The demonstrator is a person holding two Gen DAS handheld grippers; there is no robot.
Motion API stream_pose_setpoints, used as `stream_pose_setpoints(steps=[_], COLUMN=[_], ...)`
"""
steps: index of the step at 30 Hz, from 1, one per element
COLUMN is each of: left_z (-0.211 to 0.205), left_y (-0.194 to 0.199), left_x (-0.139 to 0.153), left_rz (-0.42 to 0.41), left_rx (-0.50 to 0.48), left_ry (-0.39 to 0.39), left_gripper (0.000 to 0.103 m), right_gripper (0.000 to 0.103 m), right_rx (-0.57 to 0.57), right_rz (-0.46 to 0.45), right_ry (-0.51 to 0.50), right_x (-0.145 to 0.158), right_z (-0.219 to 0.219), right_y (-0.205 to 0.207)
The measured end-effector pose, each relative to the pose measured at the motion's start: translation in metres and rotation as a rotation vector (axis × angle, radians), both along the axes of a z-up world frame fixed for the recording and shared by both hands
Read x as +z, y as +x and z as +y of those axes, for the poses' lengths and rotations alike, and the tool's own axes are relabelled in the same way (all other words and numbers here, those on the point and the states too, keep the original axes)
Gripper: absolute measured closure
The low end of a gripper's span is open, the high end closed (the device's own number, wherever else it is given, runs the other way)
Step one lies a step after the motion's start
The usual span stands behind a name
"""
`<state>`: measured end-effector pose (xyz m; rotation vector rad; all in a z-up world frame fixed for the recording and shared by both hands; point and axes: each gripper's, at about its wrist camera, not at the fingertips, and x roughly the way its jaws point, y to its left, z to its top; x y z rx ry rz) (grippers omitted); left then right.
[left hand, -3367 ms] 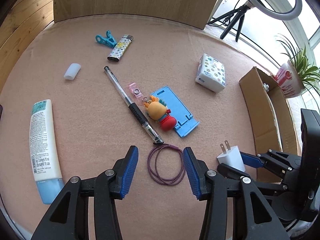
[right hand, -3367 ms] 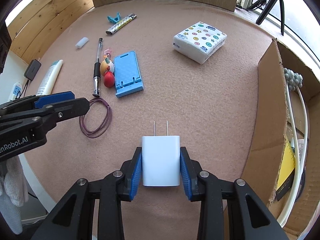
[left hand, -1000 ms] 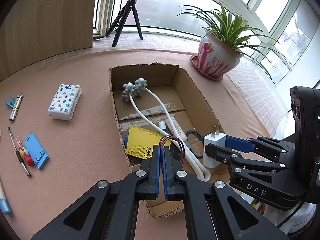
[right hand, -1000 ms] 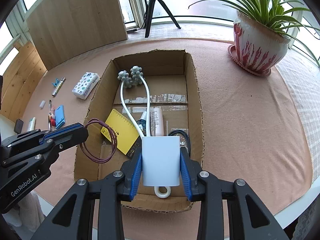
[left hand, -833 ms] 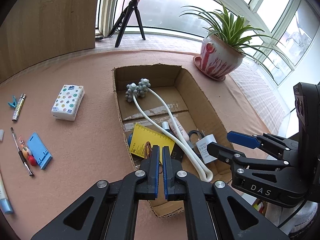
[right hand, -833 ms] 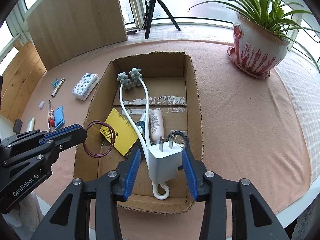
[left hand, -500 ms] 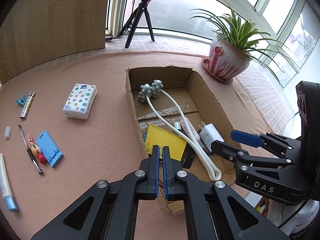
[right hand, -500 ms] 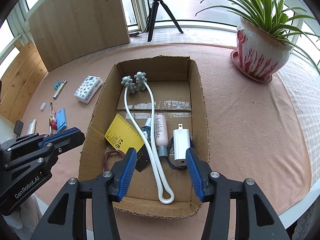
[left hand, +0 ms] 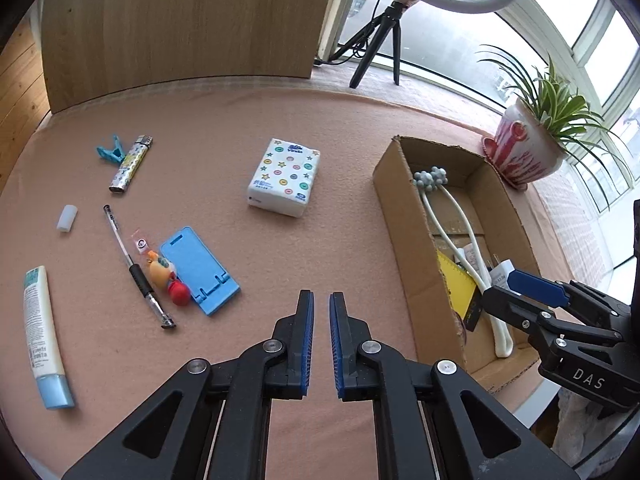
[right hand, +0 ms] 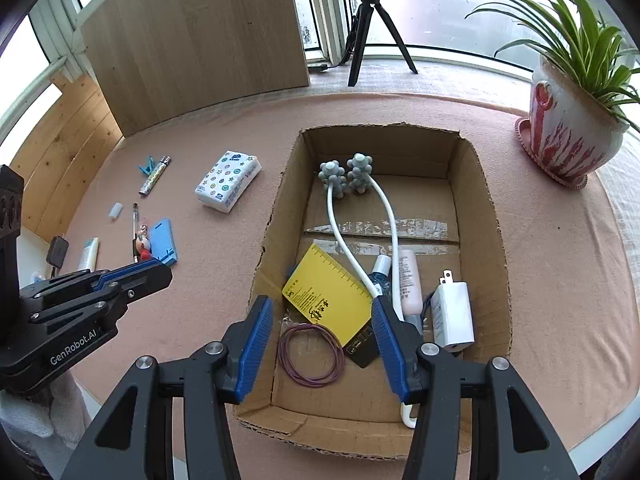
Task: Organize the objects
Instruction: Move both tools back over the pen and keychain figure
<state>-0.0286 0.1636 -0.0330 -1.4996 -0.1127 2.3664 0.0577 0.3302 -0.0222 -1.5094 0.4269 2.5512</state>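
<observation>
The cardboard box (right hand: 280,200) holds a white charger (right hand: 454,314), a purple cord loop (right hand: 311,354), a yellow ruler card (right hand: 326,292), a white massager (right hand: 348,178) and small tubes. My right gripper (right hand: 322,344) is open and empty above the box's near end. My left gripper (left hand: 320,336) is nearly shut and empty, over the mat left of the box (left hand: 404,236). On the mat lie a tissue pack (left hand: 284,176), a blue phone stand (left hand: 200,270), a pen (left hand: 136,268), a toy keychain (left hand: 166,276), a lighter (left hand: 130,164), a blue clip (left hand: 110,152), a white cap (left hand: 66,218) and a lotion tube (left hand: 42,332).
A potted plant (right hand: 572,120) stands right of the box. A ring-light tripod (right hand: 372,20) and a wooden board (right hand: 200,40) stand at the back. The table's near edge runs just behind both grippers.
The right gripper opened and the charger dropped into the box. The left gripper released the purple cord into the box, then swung left over the mat with its jaws slightly apart.
</observation>
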Motion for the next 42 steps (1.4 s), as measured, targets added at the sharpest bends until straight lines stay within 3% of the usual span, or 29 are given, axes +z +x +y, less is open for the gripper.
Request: stream_pose_setpoints(steps=[10,14,27,33,35,37,39,42], left_z=[-0.117,-0.141,-0.144,-0.144,-0.143,-0.138,-0.134,-0.136], left_y=[-0.039,-0.057,-0.095,-0.101,-0.104,-0.104,-0.103,-0.101], left_x=[-0.028,-0.039,-0.068,-0.071,-0.072,-0.072,-0.071,-0.071], left_rz=[-0.102,-0.129,-0.182,-0.195,-0.209,-0.204,-0.188,-0.171], left_rx=[0.209,0.238,0.223,0.213,0.206,0.185,0.166,0.164], left_ry=[0.049,0.039,0.026,0.021,0.018,0.006,-0.023,-0.031], left_gripper=[0.094,0.094,0.094,0.088,0.074,0.071,0.071,0.079], right_gripper=[0.056,0.056,0.056,0.056,0.056,0.056,0.056,0.056], right_rx=[0.104,0.147,0.229,0.245,0.245,0.243,0.245,0.253], right_rz=[-0.006,-0.012,-0.051,-0.07,-0.076,-0.083,-0.088,-0.09], right_ry=[-0.031,-0.032,-0.026,-0.009,-0.012,-0.017,-0.02,-0.021], right_x=[-0.005,-0.009,-0.026,-0.034,-0.036,-0.039,-0.042,-0.044], right_z=[-0.061,-0.085,-0.133,-0.142,-0.143,-0.142,-0.143,-0.146], right_y=[-0.04,-0.057,-0.108,-0.122,-0.125,-0.129,-0.132,-0.137])
